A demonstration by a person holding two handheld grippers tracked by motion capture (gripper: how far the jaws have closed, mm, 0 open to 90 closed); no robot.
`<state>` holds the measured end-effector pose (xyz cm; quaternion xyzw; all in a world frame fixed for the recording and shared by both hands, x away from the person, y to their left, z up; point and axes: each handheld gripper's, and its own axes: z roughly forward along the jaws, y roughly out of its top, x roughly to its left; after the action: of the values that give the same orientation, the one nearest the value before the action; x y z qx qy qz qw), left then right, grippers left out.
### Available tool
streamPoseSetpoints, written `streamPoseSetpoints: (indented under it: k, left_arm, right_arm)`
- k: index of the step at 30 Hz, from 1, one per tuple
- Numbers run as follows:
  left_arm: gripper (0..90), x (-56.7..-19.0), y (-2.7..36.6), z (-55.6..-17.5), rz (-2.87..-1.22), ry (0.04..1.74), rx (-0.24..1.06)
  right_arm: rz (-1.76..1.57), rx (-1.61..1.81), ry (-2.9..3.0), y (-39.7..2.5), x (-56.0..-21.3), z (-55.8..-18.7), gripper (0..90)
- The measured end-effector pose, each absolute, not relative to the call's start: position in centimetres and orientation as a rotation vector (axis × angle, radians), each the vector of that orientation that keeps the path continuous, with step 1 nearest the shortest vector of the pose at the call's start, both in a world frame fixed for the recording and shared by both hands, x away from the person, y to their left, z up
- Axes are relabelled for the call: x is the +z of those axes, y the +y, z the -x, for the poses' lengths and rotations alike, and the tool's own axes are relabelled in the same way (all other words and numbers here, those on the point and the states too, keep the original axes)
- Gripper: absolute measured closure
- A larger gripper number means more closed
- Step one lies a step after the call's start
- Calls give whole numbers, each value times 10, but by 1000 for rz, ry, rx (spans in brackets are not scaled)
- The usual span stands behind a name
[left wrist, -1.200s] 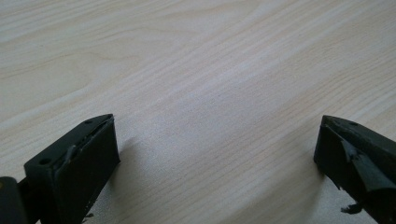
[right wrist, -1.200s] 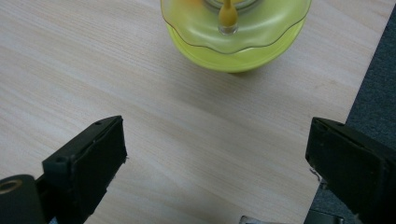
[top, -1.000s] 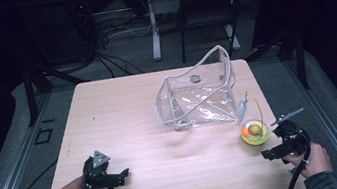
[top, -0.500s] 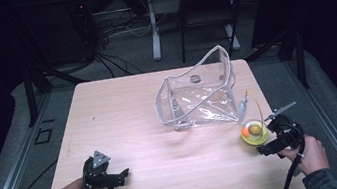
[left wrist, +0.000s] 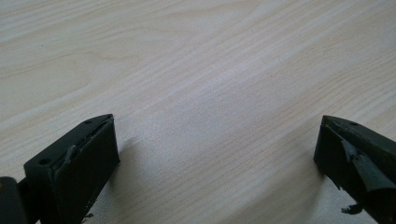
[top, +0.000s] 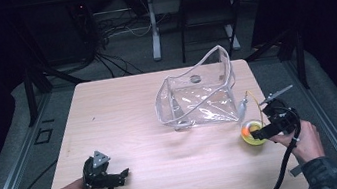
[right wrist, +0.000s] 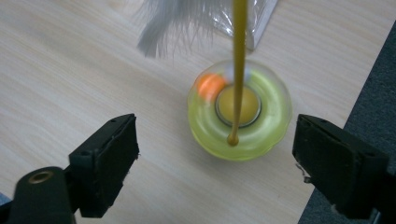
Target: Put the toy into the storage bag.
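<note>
Right gripper (right wrist: 215, 154) released, jaws wide abt translucent yellow-green ring toy (right wrist: 239, 112) (orange ball inside), smooth wood table (right wrist: 70, 60).

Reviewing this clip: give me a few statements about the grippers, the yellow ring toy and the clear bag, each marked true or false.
1. The right gripper has its jaws open on either side of the yellow ring toy. True.
2. The ring toy lies inside the clear plastic bag. False: it sits on the wooden table just outside the bag, near the right edge.
3. The left gripper is shut on a thing. False: its jaws stand wide apart over bare tabletop.
4. A yellow rod rises from the middle of the ring toy, with a white feather near its far end. True.
5. An orange ball sits in the ring's channel. True.
</note>
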<state>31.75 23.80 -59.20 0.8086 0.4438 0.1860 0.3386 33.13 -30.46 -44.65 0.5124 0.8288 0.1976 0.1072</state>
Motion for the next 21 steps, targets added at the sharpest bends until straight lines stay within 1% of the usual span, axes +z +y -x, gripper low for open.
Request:
streamPoseSetpoints:
  k: [3,4,6,7,8,9,10,11,12,13,14,15,16,17,19,21]
  left_arm:
    - [0,-592,238,-318,-2106,1156,485]
    - [0,-592,238,-317,-2105,1158,483]
    - [0,-592,238,-317,-2104,1158,484]
    - [0,-592,238,-318,-2110,1153,486]
    - [0,-592,238,-318,-2110,1153,486]
    - [0,-592,238,-318,-2108,1155,485]
    - [0,-592,238,-318,-2108,1155,485]
    - [0,-592,238,-317,-2107,1156,484]
    - [0,-592,238,-317,-2105,1158,484]
    - [0,-592,238,-317,-2105,1158,483]
    - [0,-592,238,-317,-2105,1158,483]
    - [0,-592,238,-318,-2107,1156,484]
    - [0,-592,238,-317,-2104,1158,484]
    - [0,-592,238,-318,-2109,1153,486]
    - [0,-592,238,-317,-2105,1158,483]
    - [0,-592,238,-317,-2104,1159,483]
  right_arm:
    - [-1497,596,2438,-302,-442,-336,160]
    - [-1475,601,2438,-300,-436,-339,214]
    - [-1466,586,2433,-298,-431,-342,257]
    - [-1465,580,2434,-299,-428,-343,294]
    - [-1465,580,2434,-299,-428,-343,294]
    - [-1457,555,2439,-299,-423,-344,383]
    - [-1457,555,2439,-299,-423,-344,383]
    - [-1449,559,2429,-298,-420,-345,430]
    - [-1440,540,2446,-297,-418,-346,438]
    - [-1439,536,2437,-295,-416,-347,466]
    - [-1439,536,2437,-295,-416,-347,466]
    - [-1430,522,2442,-294,-414,-348,488]
    - [-1421,496,2443,-291,-409,-349,547]
    - [-1418,496,2455,-290,-406,-350,554]
    - [-1416,476,2455,-289,-403,-351,606]
    - [-1430,457,2453,-289,-401,-352,639]
